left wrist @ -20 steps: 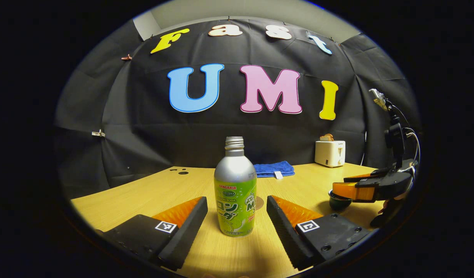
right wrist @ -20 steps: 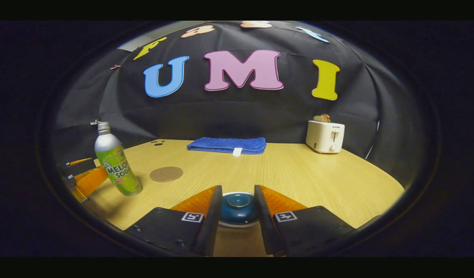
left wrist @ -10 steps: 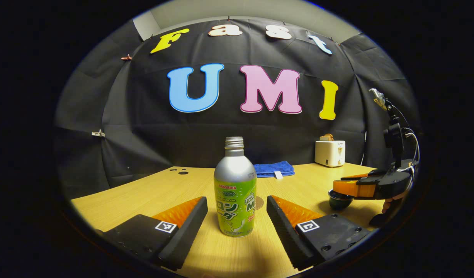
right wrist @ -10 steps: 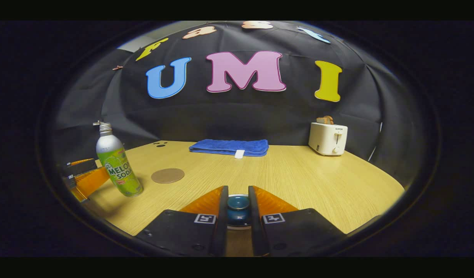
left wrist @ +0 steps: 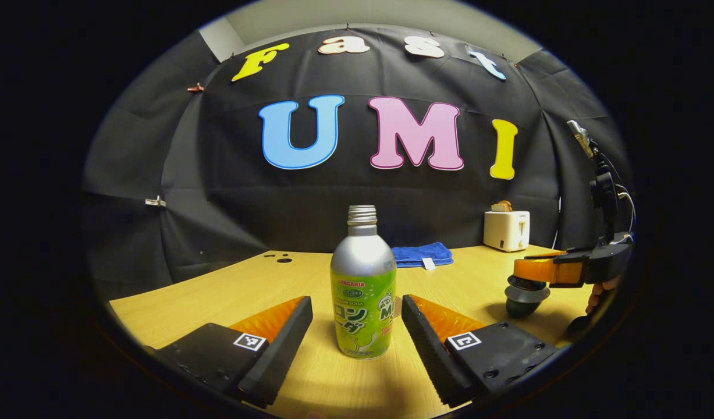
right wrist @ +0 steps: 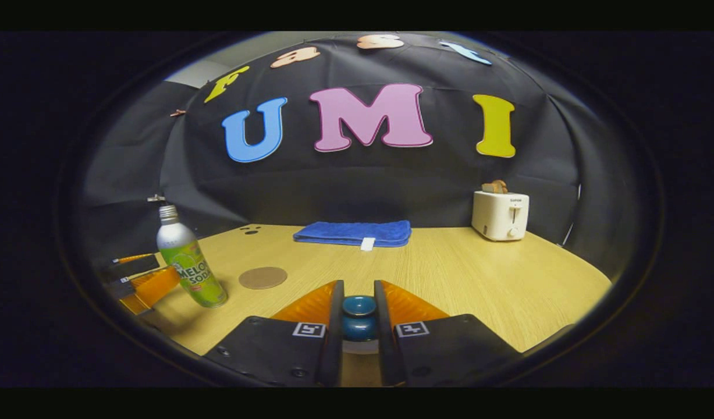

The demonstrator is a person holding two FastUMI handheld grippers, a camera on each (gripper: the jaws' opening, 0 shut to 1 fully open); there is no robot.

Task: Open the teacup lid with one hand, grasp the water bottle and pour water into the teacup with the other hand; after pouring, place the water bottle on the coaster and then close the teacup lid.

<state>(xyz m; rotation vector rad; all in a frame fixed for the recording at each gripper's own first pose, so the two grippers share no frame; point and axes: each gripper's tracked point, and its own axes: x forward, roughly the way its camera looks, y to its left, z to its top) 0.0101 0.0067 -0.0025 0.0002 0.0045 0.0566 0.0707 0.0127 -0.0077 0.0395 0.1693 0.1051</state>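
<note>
- Two grippers are in play: the right gripper (right wrist: 358,317) is clenched on the knob of the teacup lid (right wrist: 358,314), and in the left gripper view that lid (left wrist: 526,286) hangs just above the dark teacup (left wrist: 521,305) on the wooden table (right wrist: 479,279).
- Risk one: the knob is small and rounded, so a tilt of the wrist could let the lid slip out and drop onto the cup (a chip is my worry).
- Meanwhile the left gripper (left wrist: 357,334) is spread wide, fingers apart on either side of the melon soda bottle (left wrist: 362,291), touching neither flank.
- Risk two: closing off-centre could shove the tall, capless bottle over and spill it.
- Risk three: the pour must cross toward the teacup near the raised lid; a clash looks possible.
- Cork coaster (right wrist: 262,277) waits beside the bottle, bare.
</note>
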